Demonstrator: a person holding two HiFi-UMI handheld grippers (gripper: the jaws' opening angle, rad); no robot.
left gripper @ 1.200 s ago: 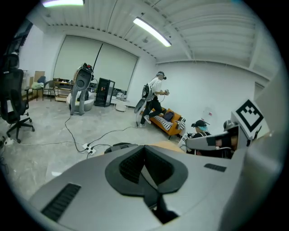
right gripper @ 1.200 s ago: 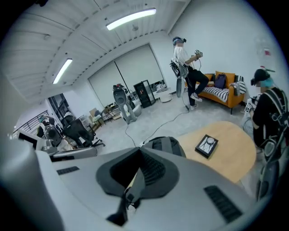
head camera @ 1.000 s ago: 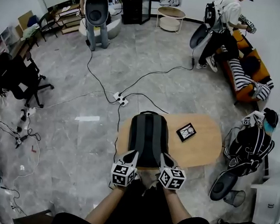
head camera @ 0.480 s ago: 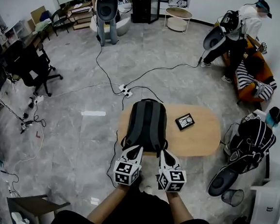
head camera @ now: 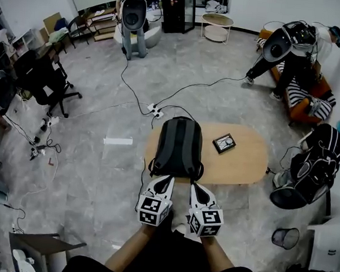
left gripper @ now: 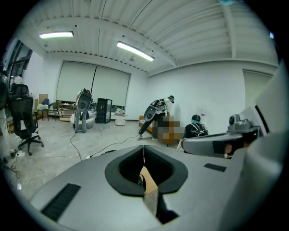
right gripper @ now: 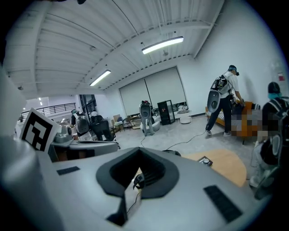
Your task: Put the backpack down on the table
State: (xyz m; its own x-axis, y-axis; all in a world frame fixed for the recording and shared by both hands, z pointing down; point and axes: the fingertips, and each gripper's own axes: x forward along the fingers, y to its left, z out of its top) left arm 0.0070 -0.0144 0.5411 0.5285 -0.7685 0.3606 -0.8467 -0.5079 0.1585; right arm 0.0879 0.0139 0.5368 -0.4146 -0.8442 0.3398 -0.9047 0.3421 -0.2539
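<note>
Both hand-held grippers (head camera: 167,179) (head camera: 194,186) back from backpack (head camera: 180,146)

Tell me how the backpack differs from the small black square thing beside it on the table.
The backpack is far bigger, spanning the table from far edge to near edge; the small square item takes only a patch of it. The backpack is grey with black sides; the small square item is black-framed with a pale centre. Both lie flat on the wooden top, apart from each other.
</note>
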